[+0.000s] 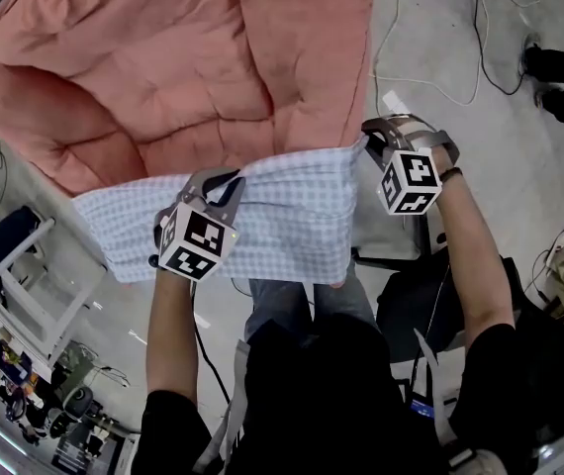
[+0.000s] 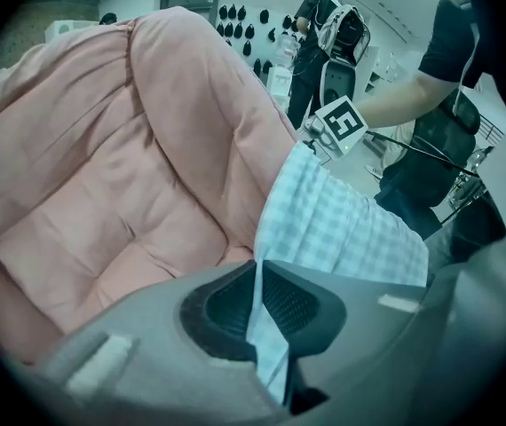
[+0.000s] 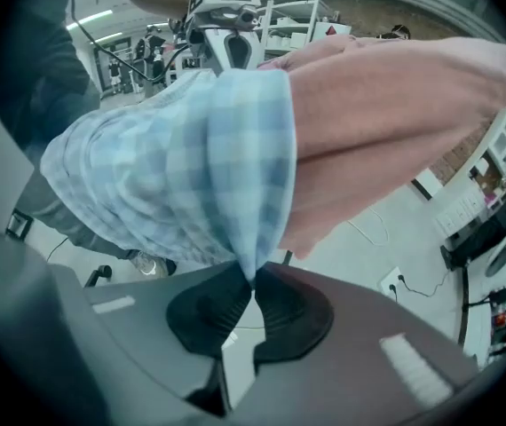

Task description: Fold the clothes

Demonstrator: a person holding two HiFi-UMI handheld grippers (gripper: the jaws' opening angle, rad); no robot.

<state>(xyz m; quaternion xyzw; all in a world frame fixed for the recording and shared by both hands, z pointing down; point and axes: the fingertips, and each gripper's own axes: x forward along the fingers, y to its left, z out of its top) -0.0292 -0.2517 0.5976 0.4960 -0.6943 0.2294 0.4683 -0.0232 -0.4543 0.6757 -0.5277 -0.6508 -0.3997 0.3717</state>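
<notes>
A blue-and-white checked garment (image 1: 282, 216) lies over the near edge of a pink quilted cover (image 1: 163, 57) and hangs down toward me. My left gripper (image 1: 223, 184) is shut on the garment's upper left edge; in the left gripper view the checked cloth (image 2: 342, 229) runs in between the pressed pads (image 2: 226, 309). At the garment's upper right corner my right gripper (image 1: 371, 142) is shut as well; in the right gripper view a corner of the cloth (image 3: 191, 167) is pinched between its pads (image 3: 293, 313). The cloth spans loosely between the two grippers.
The pink cover fills the top of the head view. A white frame (image 1: 15, 275) stands at the lower left. Cables (image 1: 440, 57) lie on the grey floor at the right, with a person's shoes (image 1: 559, 67) beyond. A black chair (image 1: 411, 305) stands by my right leg.
</notes>
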